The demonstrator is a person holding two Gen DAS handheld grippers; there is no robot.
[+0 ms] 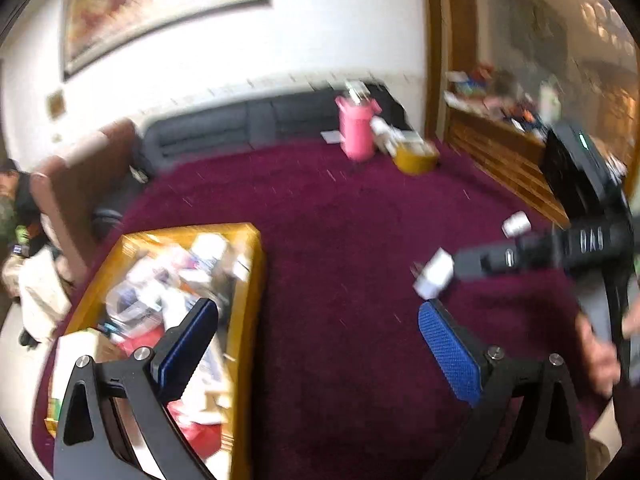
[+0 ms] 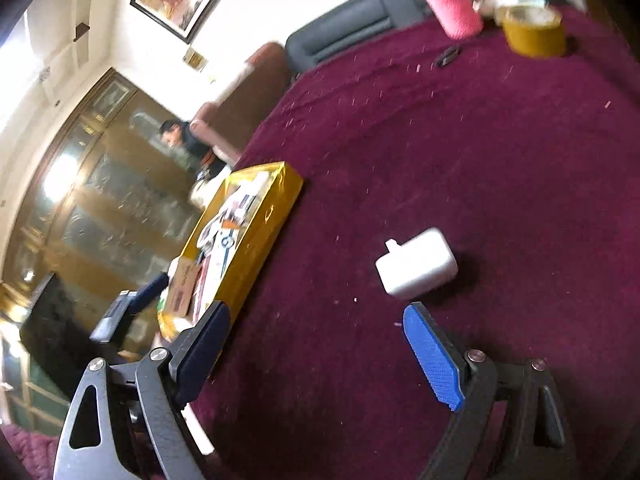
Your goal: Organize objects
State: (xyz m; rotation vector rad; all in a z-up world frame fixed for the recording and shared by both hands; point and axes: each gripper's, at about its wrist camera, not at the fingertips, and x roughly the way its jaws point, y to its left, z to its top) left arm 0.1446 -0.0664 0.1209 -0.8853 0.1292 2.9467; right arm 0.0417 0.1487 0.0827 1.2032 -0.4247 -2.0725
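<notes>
A white charger plug (image 2: 416, 264) lies on the maroon tablecloth (image 2: 480, 160), just ahead of the blue right pad of my right gripper (image 2: 316, 344). That gripper is open with nothing between its jaws. In the left wrist view the same plug (image 1: 434, 274) lies beyond my open, empty left gripper (image 1: 316, 336), and the right tool's black frame (image 1: 584, 236) reaches in from the right edge towards the plug. A yellow box (image 1: 250, 280) full of mixed clutter sits at the left, beside the left finger; its side wall (image 2: 264, 216) also shows in the right wrist view.
At the table's far end stand a pink bottle (image 2: 448, 0) and a yellow roll (image 2: 534, 32), with a small dark item (image 2: 448, 56) near them. A small white object (image 1: 516, 224) lies beyond the plug. A grey sofa (image 1: 240, 124) runs behind the table, and a person (image 2: 180, 132) sits at the left.
</notes>
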